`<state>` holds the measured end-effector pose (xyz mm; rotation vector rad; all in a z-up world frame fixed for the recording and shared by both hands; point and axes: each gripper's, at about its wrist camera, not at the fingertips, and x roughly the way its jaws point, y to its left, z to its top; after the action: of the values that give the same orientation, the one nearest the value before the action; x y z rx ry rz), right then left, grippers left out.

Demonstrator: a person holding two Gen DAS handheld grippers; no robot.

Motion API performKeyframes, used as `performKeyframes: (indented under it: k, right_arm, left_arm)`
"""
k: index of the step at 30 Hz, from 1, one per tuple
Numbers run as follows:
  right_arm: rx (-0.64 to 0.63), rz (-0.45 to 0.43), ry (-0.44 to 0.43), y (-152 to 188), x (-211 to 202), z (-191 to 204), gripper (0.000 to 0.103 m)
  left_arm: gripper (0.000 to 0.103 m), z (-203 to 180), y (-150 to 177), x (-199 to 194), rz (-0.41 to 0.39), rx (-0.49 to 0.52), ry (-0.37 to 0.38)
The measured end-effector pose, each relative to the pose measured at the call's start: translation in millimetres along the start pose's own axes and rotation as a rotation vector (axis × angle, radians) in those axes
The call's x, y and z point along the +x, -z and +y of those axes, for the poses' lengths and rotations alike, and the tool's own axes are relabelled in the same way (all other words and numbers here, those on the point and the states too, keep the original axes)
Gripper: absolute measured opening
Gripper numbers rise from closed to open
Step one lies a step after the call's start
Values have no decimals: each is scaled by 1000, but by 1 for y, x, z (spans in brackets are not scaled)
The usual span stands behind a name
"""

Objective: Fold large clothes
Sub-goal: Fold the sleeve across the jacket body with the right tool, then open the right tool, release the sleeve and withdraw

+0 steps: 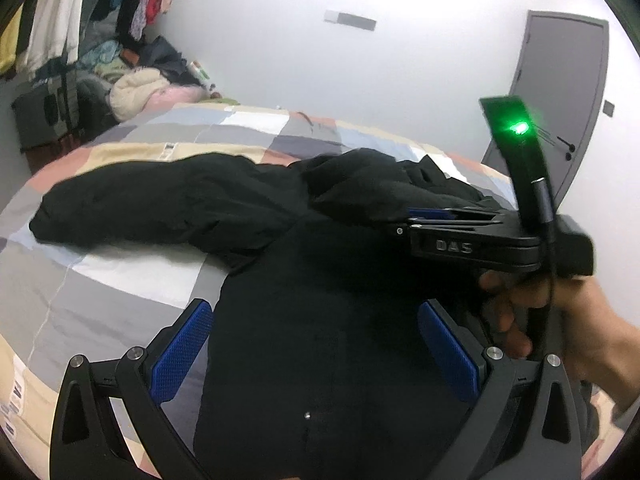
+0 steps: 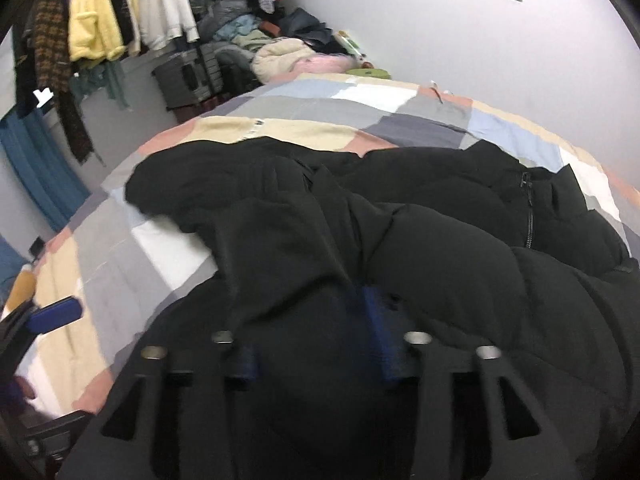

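A black puffer jacket (image 1: 160, 204) lies spread on the patchwork bed, one sleeve stretched out to the left. My left gripper (image 1: 314, 308) hovers open over the jacket's body, its blue pads wide apart and touching nothing. In the left wrist view a hand holds my right gripper (image 1: 412, 214) level at the right, with a fold of jacket draped over its tips. In the right wrist view the jacket (image 2: 440, 248) fills the foreground, its zipper at the right. My right gripper (image 2: 312, 332) stands partly open, black fabric bulging loosely between its blue pads. A left gripper pad (image 2: 54, 314) shows at the left edge.
The patchwork duvet (image 2: 280, 112) covers the bed. Hanging clothes (image 2: 100, 20) and a heap of garments (image 2: 280, 56) crowd the far left corner beside a grey case (image 2: 188, 76). A grey door (image 1: 560, 80) stands at the right behind the bed.
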<state>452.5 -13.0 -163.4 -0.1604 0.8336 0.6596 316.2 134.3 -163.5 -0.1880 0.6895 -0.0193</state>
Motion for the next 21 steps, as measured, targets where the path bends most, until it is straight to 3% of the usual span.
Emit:
performKeyframes:
  k: [1,3,8,13,21]
  right_arm:
    - [0,-9,-3,2,-9,0,64]
    - [13,-24,-7,10,-21,-3,72]
    - [59,-80,61,29,-59,-26,72]
    - [122,-129,208,54,-87,-61,72]
    - [212,-131,371,94,-98,-111,72]
  left_arm:
    - [103,-4,1,-2,-3,8,2]
    - [103,-11,2,-6,-7,14,14]
    - [103,-30,4,-16,-21,40,22]
    - [103,-51,6,-20,-23,57,48]
    - [103,-75,12,-17,-45,84,69]
